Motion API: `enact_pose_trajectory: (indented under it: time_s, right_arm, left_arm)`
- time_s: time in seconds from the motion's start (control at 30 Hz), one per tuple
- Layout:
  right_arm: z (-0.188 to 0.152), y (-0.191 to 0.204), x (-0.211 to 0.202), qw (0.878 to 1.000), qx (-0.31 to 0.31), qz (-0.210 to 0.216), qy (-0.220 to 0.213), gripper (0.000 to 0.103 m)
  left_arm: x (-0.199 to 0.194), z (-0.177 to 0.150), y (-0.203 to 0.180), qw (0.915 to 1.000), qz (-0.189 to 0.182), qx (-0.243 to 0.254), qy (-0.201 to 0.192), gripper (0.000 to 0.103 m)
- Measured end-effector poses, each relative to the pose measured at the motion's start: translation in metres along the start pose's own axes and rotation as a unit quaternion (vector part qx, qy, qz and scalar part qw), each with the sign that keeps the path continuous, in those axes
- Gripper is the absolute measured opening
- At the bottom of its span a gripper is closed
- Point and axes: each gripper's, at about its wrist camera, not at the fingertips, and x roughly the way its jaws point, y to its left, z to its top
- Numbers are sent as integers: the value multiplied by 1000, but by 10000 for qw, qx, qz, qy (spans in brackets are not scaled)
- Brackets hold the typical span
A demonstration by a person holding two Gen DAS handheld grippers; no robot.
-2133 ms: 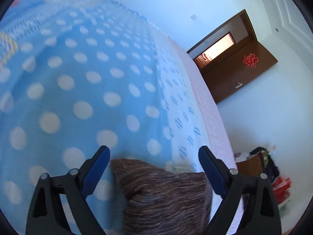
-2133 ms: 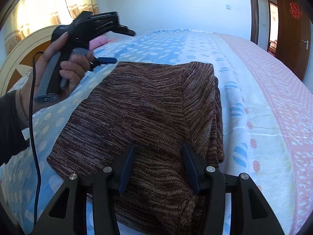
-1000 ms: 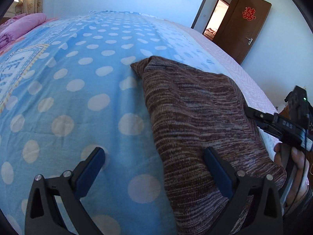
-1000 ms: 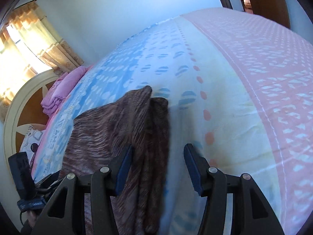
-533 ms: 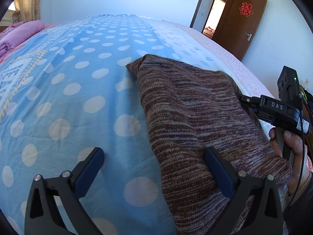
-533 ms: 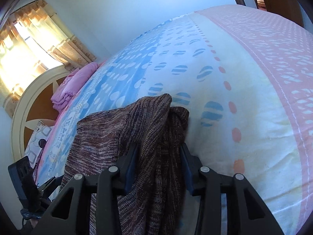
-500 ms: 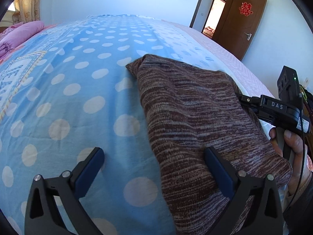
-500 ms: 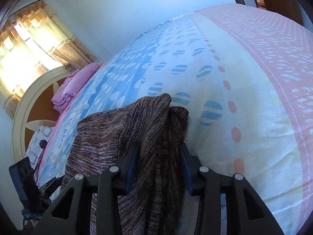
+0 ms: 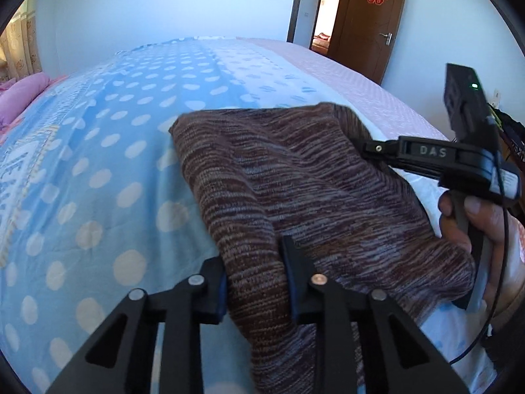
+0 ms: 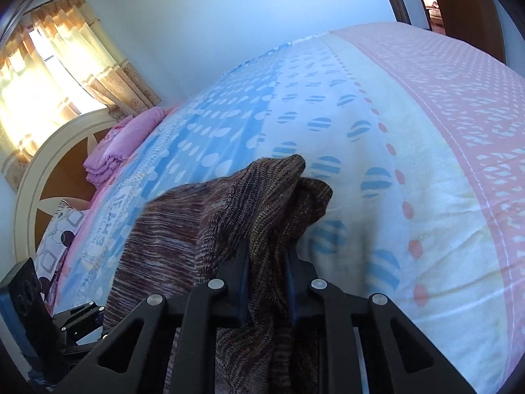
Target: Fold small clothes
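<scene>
- Sweater (image 9: 295,177): brown knit with streaks of grey-blue and cream, folded into a thick pad, lying on the bed (image 9: 98,164) straight ahead of both tools.
- Left tool (image 9: 254,282): clenched on the sweater's near edge; a fat roll of knit bulges up between its blue pads.
- Right tool (image 10: 266,262): clenched on the opposite edge, where two or more layers bunch into a soft peak just ahead of its tips.
- Handling, as I judge it: light, limp, stretchy. It will sag and drape the moment it leaves the bed, and the layers may slide apart unless each tool pinches the whole stack.
- Best hold looks to be the folded edges near the corners, both sides lifted together; a grip on the top layer only would undo the fold.
- Knit surface is ribbed and slightly fuzzy, so slipping from the pads seems unlikely.
- Bed cover: smooth cotton, blue with pale dots, then cream, then pink beyond the right tool.
</scene>
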Motion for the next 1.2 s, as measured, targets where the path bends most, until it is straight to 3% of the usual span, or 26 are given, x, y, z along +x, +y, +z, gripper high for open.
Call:
enact_pose_trajectory:
  time_s: [0.4, 1.2]
  right_arm:
    - [-30, 76, -37, 9982, -350, 481, -117, 17]
    - [-83, 216, -21, 9860, -863, 1413, 181, 17]
  left_arm:
    - [-74, -28, 17, 9991, 345, 48, -235, 25]
    - [-170, -101, 100, 9921, 933, -566, -626, 25]
